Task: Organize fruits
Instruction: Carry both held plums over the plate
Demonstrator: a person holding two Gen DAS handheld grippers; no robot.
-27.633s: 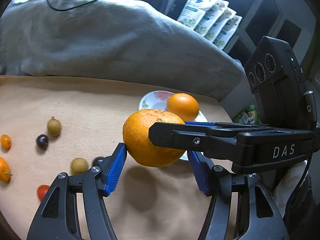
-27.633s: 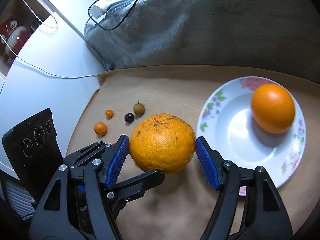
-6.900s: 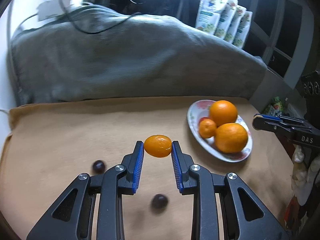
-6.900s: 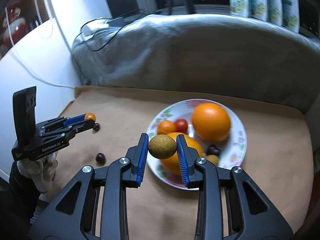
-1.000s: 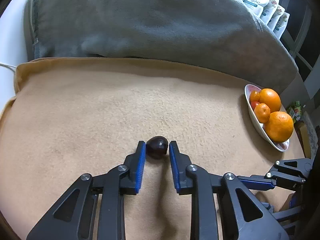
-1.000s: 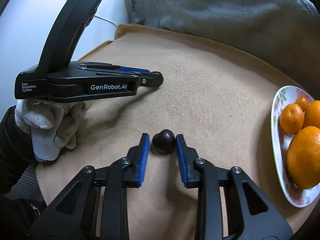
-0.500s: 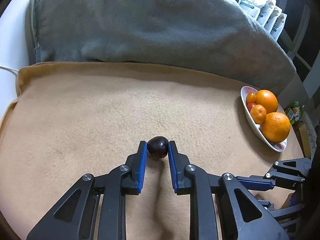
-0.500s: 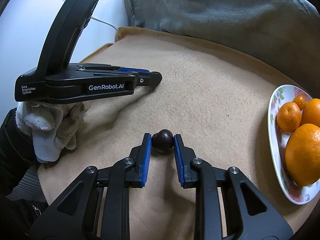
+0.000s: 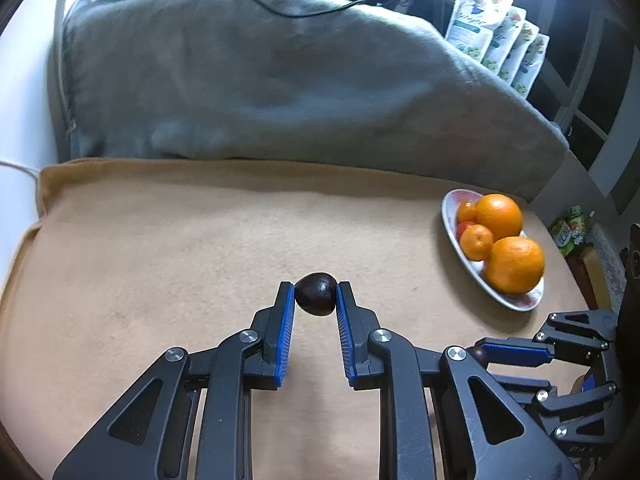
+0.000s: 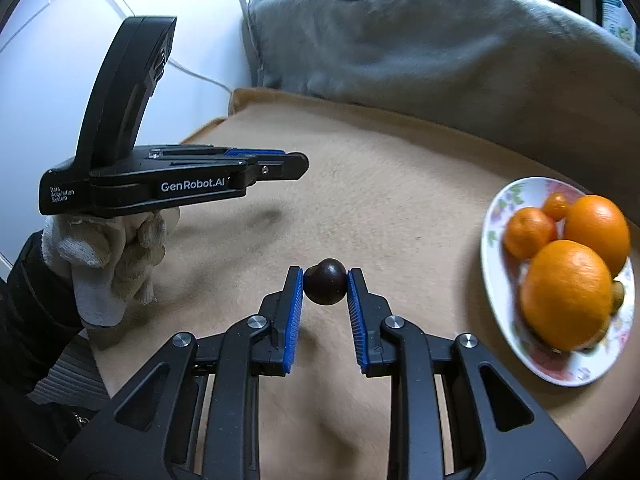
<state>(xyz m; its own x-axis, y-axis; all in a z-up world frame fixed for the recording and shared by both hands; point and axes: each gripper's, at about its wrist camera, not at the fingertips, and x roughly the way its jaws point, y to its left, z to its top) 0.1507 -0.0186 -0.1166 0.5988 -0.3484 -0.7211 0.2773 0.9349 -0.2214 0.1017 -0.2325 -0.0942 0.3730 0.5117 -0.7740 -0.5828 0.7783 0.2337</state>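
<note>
A tan fleece cloth covers the tabletop, its far edge meeting a rumpled grey blanket with a black cable trailing over it. To the left is a white wall with a thin white cord; at the far right of the left wrist view four printed pouches stand in a row against dark shelving.

The left gripper has its jaws closed on one dark plum, the blue pads pressing it from both sides above the cloth. The right gripper likewise has its jaws closed on a second dark plum, held near the middle of the cloth. In the right wrist view the left gripper appears from the side at the left, carried by a hand in a white knit glove with a dark sleeve.

A floral plate sits at the right side of the cloth, well apart from both held fruits. On it I count two large oranges, one mandarin, and one smaller orange fruit at the far side. The left wrist view also shows a bit of red fruit between them, and a brownish fruit peeks out at the right behind the nearer orange. Other fruit under the pile cannot be made out
</note>
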